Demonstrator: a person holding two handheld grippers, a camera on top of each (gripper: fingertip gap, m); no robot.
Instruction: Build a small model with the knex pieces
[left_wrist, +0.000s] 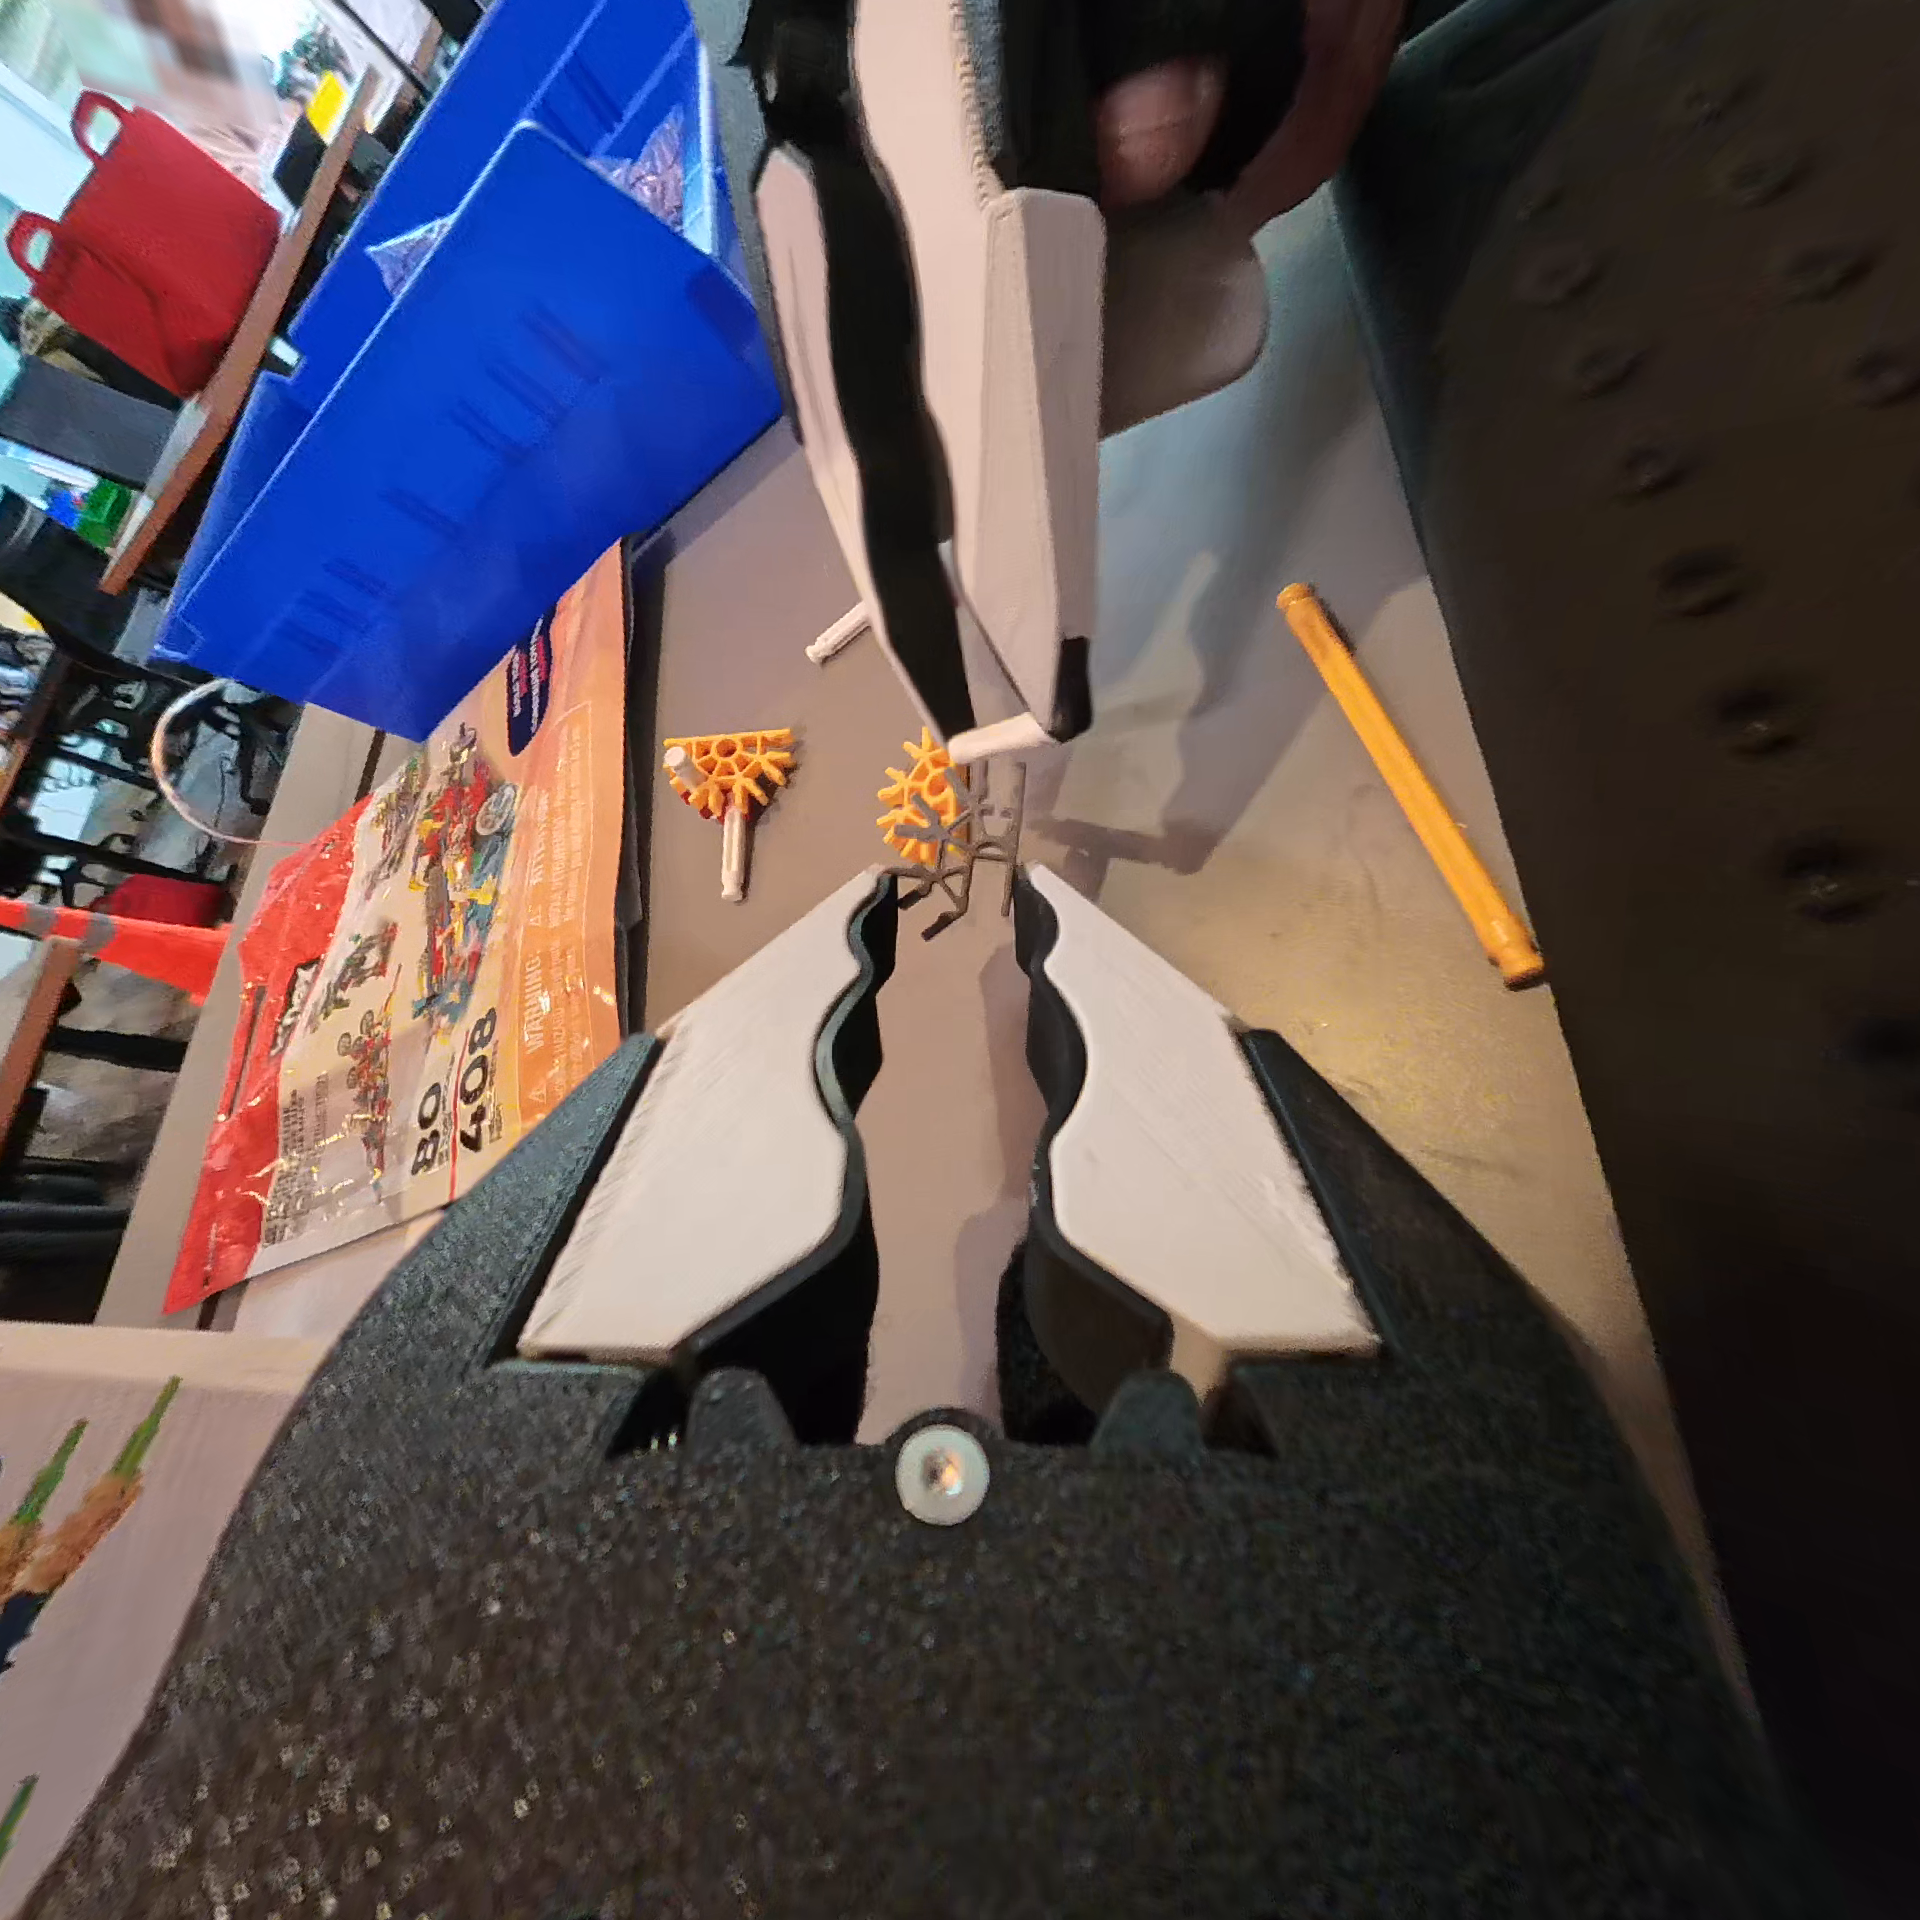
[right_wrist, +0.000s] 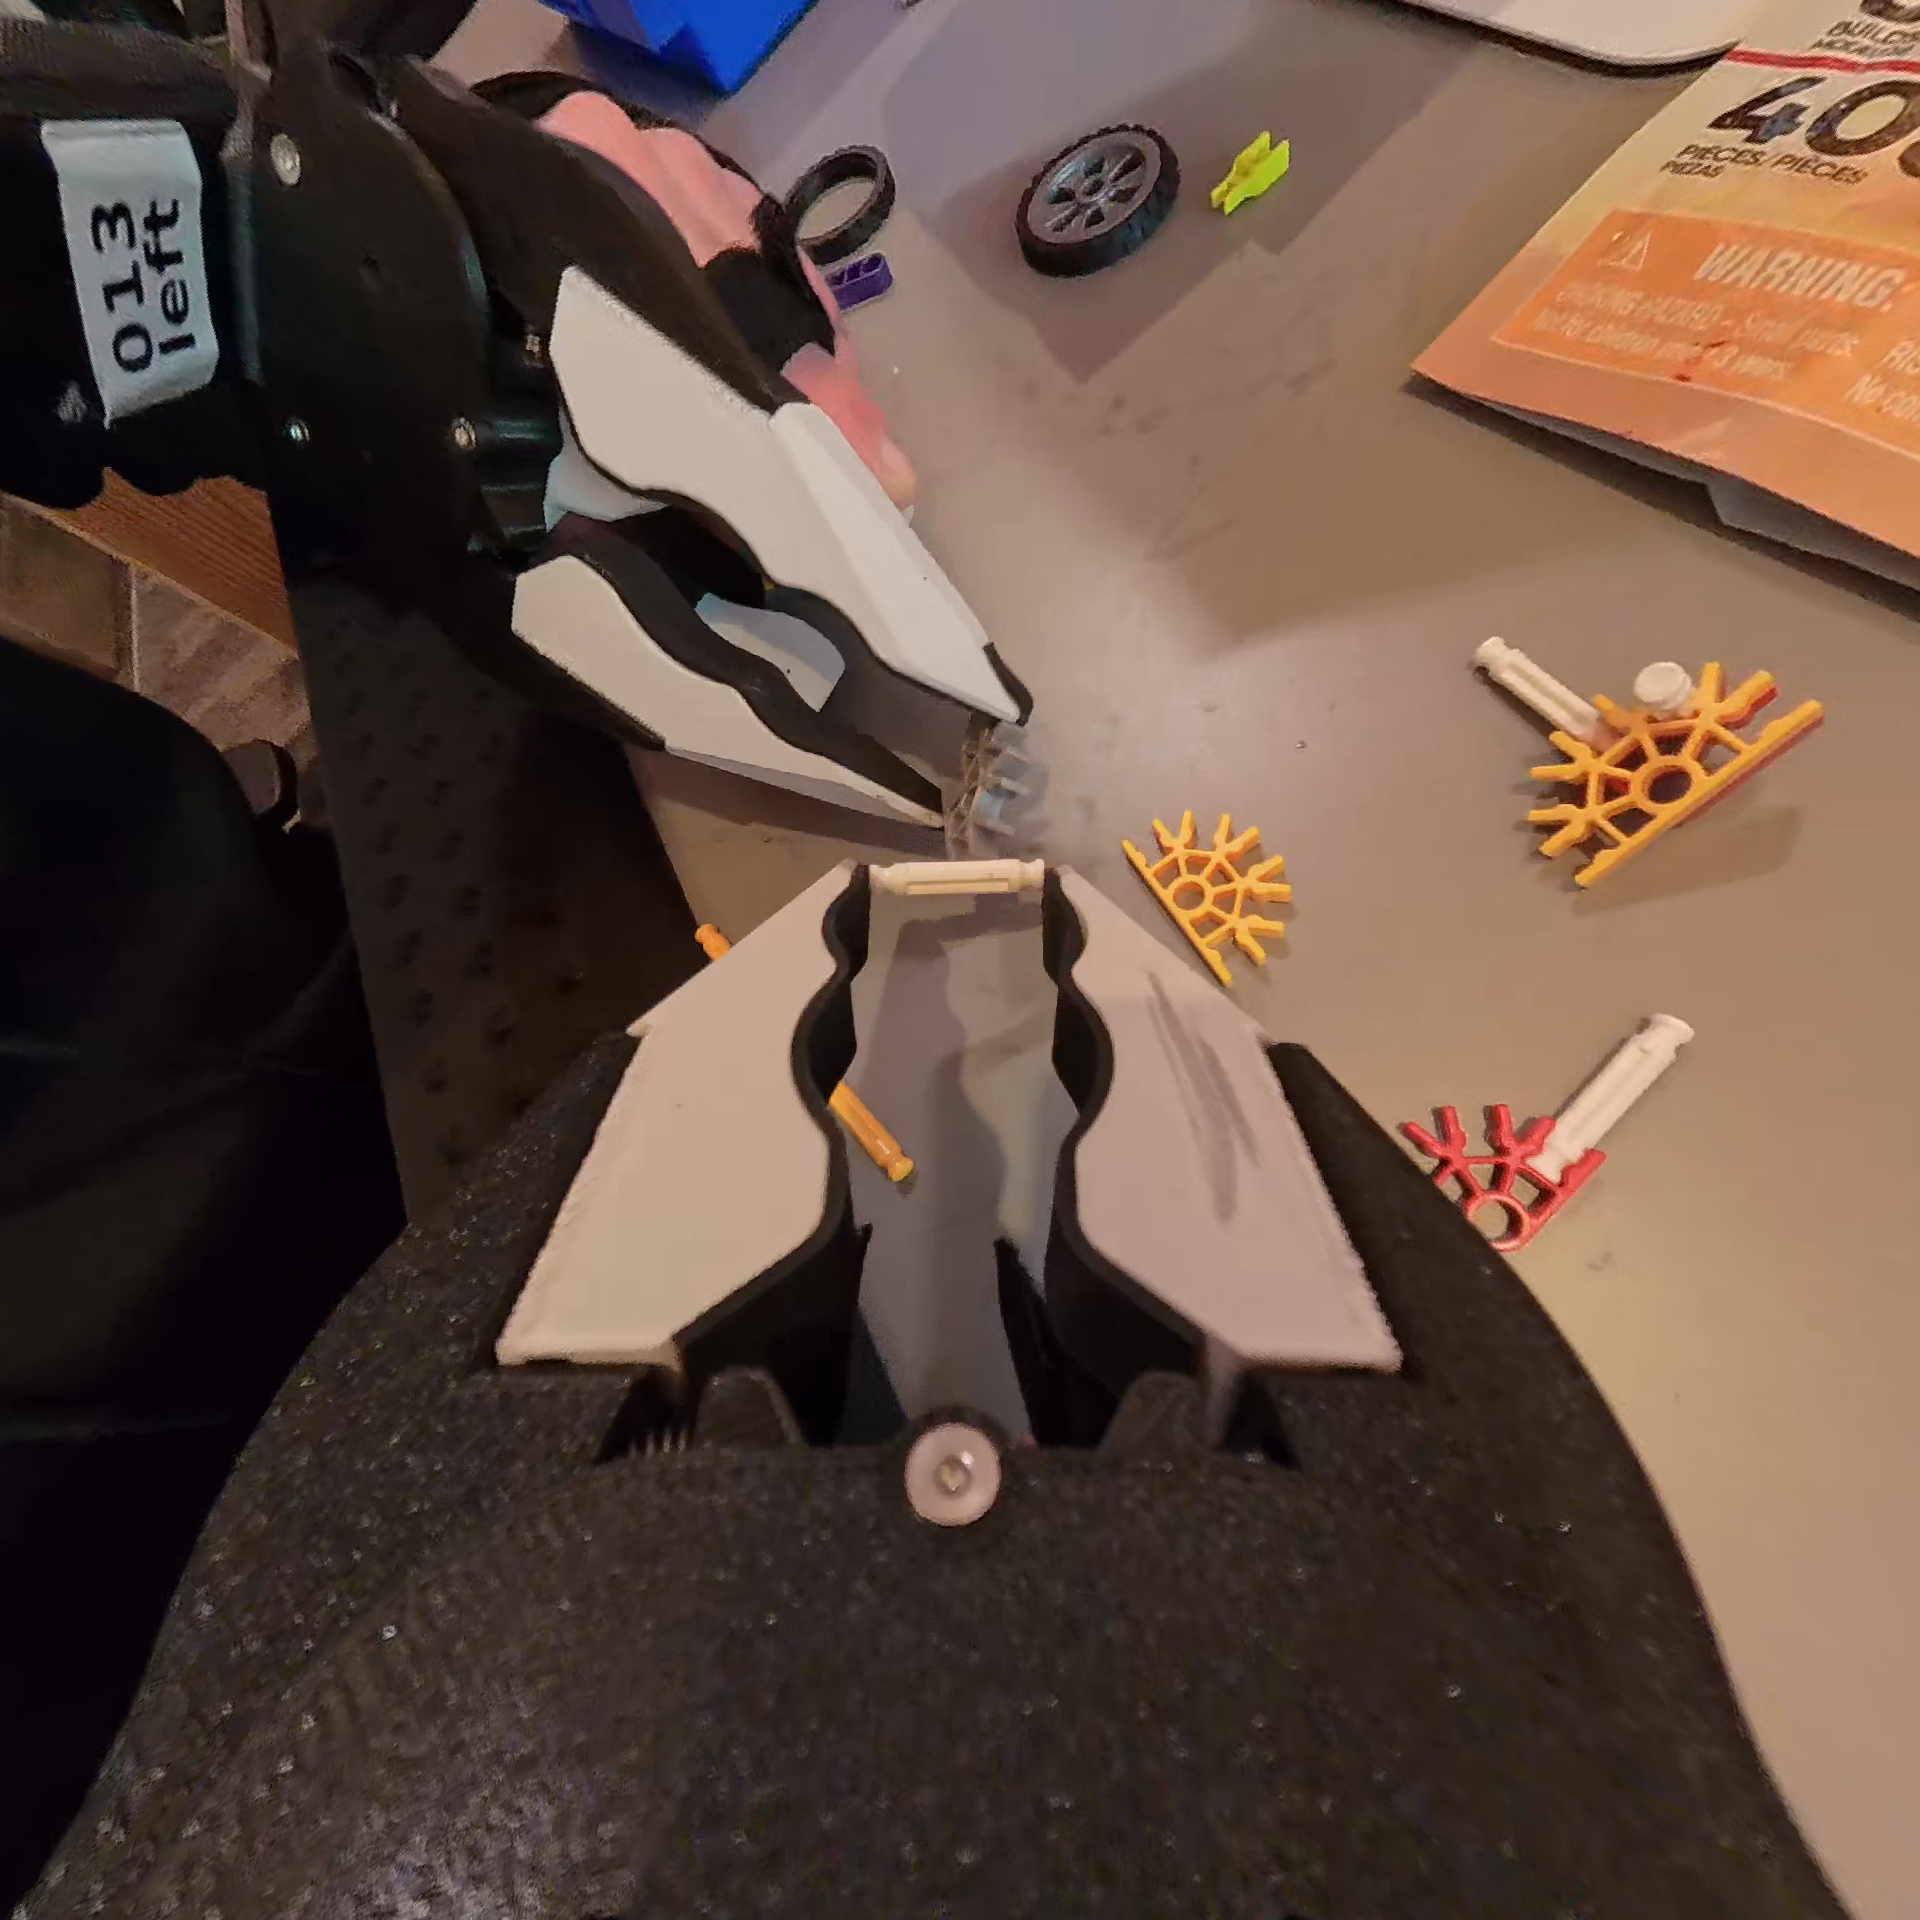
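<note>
My left gripper (left_wrist: 956, 883) is shut on a small grey snowflake-shaped connector (left_wrist: 971, 844), held just above the grey table (left_wrist: 1195, 935). My right gripper (right_wrist: 954, 878) is shut on a short white rod (right_wrist: 956, 878), held crosswise between its fingertips. In the left wrist view the right gripper (left_wrist: 1013, 727) comes down from above, and the white rod (left_wrist: 997, 740) points at the top of the grey connector, very close to it. In the right wrist view the left gripper (right_wrist: 982, 764) reaches in from the upper left with the grey connector (right_wrist: 987, 779) just beyond the rod.
A loose yellow connector (right_wrist: 1210, 894) lies close by. Further right lie a yellow connector with white rods (right_wrist: 1662, 779) and a red connector with a white rod (right_wrist: 1496, 1174). A tan rod (left_wrist: 1403, 779), wheel (right_wrist: 1096, 197), tyre (right_wrist: 840, 203), toy bag (left_wrist: 416, 987) and blue bins (left_wrist: 468, 416) surround them. The tips of both grippers are at nearly the same place.
</note>
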